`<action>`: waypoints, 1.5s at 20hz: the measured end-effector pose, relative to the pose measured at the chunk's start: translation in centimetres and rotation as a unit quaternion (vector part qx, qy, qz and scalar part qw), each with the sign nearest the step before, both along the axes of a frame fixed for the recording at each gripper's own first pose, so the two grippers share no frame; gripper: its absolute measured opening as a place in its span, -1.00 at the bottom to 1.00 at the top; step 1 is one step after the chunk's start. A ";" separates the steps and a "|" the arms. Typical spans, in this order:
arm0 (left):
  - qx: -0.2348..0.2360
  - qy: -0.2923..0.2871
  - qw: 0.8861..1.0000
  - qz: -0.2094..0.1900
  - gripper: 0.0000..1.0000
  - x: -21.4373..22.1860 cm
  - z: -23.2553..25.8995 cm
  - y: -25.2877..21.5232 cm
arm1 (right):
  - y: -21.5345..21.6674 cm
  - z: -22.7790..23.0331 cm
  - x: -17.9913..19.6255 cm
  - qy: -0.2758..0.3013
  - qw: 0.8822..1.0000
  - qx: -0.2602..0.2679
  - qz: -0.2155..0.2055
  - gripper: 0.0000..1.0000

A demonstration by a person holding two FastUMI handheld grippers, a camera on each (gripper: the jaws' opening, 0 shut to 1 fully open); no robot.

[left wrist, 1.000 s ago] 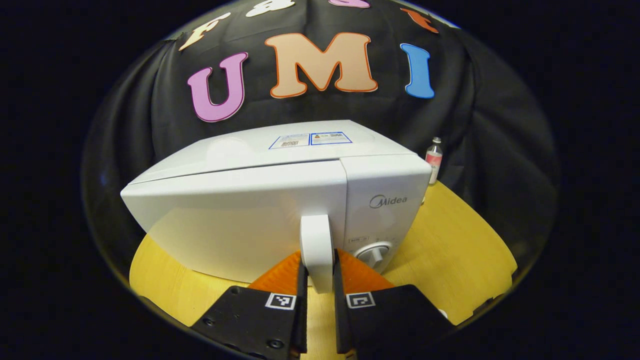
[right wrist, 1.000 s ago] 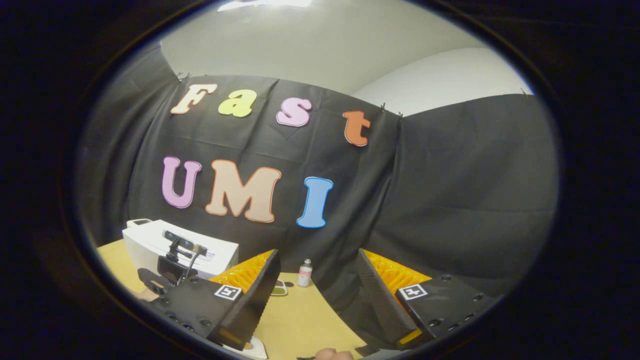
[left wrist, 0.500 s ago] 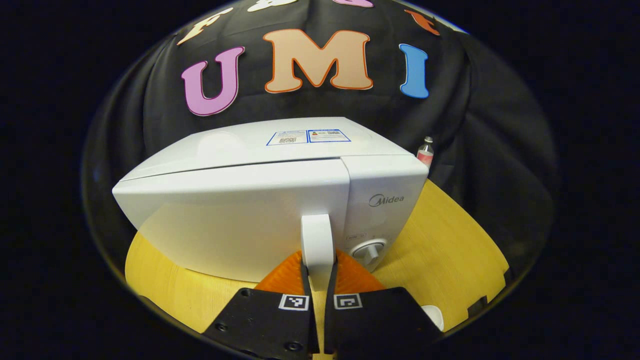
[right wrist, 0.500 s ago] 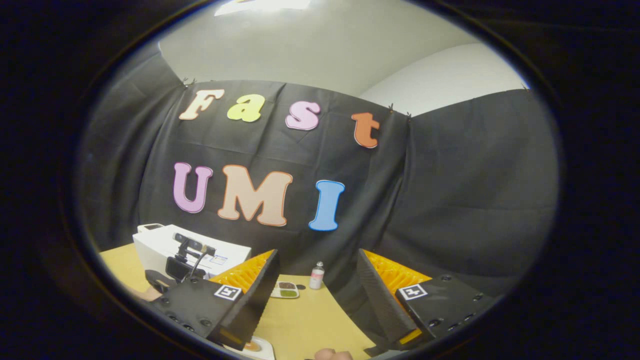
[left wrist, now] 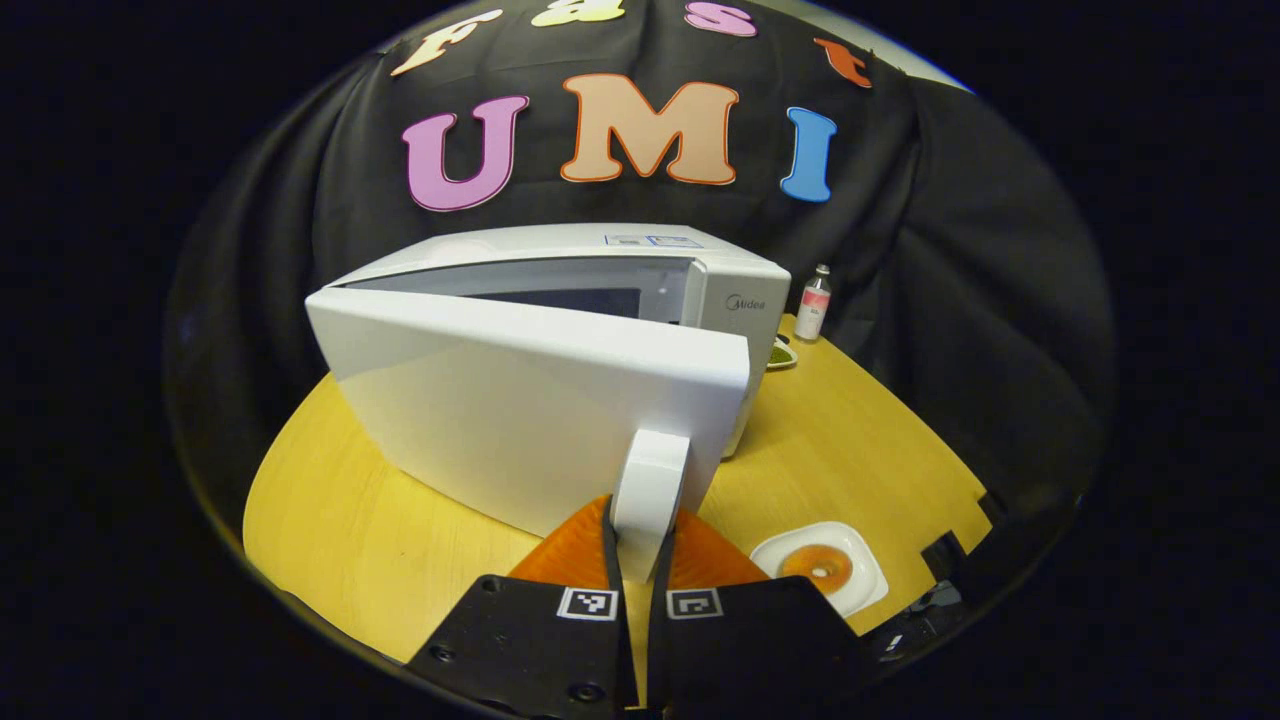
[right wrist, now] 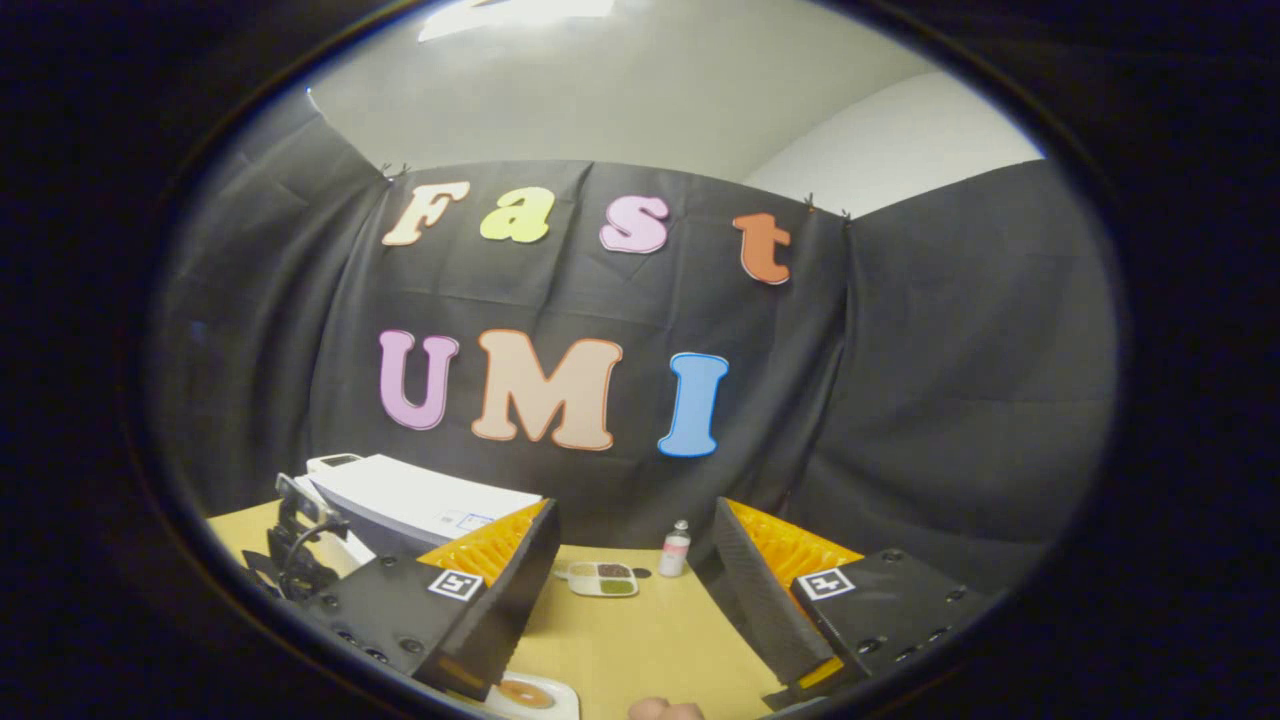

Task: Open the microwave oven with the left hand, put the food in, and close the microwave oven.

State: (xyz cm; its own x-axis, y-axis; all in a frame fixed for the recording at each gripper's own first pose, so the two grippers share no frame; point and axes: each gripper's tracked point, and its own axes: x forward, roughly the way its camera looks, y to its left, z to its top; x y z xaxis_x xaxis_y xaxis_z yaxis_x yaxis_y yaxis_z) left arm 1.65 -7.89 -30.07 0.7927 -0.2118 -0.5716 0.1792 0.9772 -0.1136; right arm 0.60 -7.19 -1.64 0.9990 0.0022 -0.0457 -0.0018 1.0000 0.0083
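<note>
Clamping the door handle (left wrist: 648, 480) of the "Midea" microwave (left wrist: 740, 300), left gripper (left wrist: 634, 560); right gripper (right wrist: 632, 580) spread, empty.

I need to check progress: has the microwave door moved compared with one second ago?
Yes. The microwave door has swung outward from the control panel, exposing the cavity; the left hand-held gripper grips its handle.

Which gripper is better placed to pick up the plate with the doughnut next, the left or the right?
Right. The right gripper is open and free, above the plate. The left gripper is shut on the door handle.
</note>
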 end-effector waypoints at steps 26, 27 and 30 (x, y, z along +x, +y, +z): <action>0.003 0.032 0.986 0.162 0.05 -15.5 0.0 26.6 | 24.1 -2.1 -0.6 0.027 0.982 0.008 0.185 0.94; 0.010 0.030 0.987 0.156 0.03 -15.9 0.3 26.8 | 24.3 -2.3 -0.6 0.029 0.982 0.005 0.186 0.94; 0.022 -0.002 0.988 0.150 0.04 -16.7 3.2 27.2 | 24.5 -3.5 -0.5 0.038 0.981 0.000 0.188 0.94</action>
State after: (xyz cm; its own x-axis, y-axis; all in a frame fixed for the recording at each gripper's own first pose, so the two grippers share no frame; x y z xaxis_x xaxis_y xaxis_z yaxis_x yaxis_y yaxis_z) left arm -15.08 19.35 -26.82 0.8185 0.0579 -0.5716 -0.1186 0.9905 -0.0695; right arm 0.06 17.33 -5.10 0.9214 0.3695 -0.1203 -0.3696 0.9289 0.0222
